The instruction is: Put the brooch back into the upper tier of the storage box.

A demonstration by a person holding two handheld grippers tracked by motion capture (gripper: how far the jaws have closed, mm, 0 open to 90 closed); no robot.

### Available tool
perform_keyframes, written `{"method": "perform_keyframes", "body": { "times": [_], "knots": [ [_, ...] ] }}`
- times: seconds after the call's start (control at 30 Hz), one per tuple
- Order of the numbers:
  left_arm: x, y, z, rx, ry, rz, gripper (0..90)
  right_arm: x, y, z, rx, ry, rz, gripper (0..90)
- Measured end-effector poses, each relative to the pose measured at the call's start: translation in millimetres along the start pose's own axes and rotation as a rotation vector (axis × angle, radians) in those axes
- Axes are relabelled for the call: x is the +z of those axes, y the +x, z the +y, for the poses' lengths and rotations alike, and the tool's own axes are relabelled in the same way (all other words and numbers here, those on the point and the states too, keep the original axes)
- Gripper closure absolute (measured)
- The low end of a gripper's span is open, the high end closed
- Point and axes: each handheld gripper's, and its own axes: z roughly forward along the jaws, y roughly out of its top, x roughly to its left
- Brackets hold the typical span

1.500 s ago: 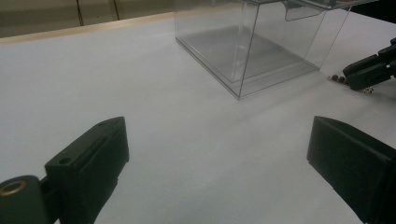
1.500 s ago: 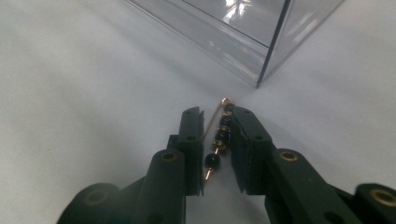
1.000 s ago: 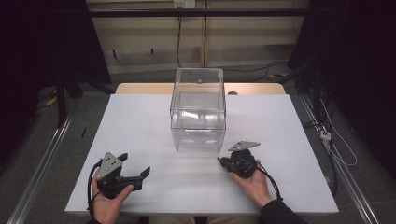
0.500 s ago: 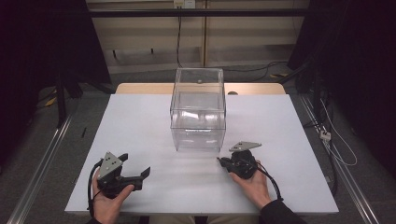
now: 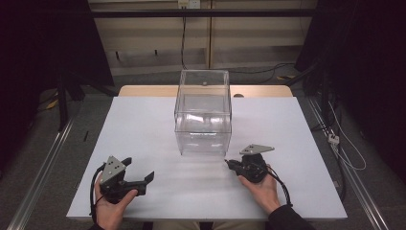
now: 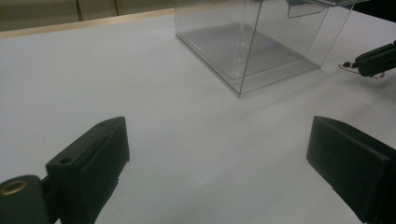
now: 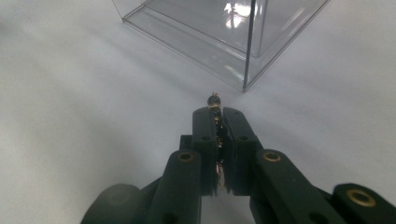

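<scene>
A clear plastic box (image 5: 203,115) stands open-topped in the middle of the white table (image 5: 143,124). My right gripper (image 5: 229,164) rests just in front of the box's near right corner (image 7: 244,86), shut on a small beaded chain (image 7: 214,99) with dark and gold beads that pokes out past the tips (image 7: 217,112). My left gripper (image 5: 139,168) lies near the table's front left, open, with bare table between its jaws (image 6: 219,154). From the left gripper view the box (image 6: 247,42) is ahead and the right gripper (image 6: 359,63) holds the chain (image 6: 346,66) at the far right.
A wooden strip (image 5: 143,90) runs along the table's far edge behind the box. Metal rails (image 5: 43,163) flank the table on the floor, and cables (image 5: 344,143) lie at the right.
</scene>
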Motion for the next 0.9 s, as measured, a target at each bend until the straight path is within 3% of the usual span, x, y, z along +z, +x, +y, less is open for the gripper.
{"method": "perform_keyframes", "body": {
  "times": [0.6,0.9],
  "knots": [
    [-1.3,0.6,0.5,0.006,-0.015,-0.019,3.9,-21.5,-9.6,5.7,0.018,-0.092,0.009,84.9],
    [-1.1,0.8,0.5,0.003,-0.013,-0.027,3.9,-25.6,-8.5,5.8,-0.02,-0.11,0.007,84.9]
  ]
}}
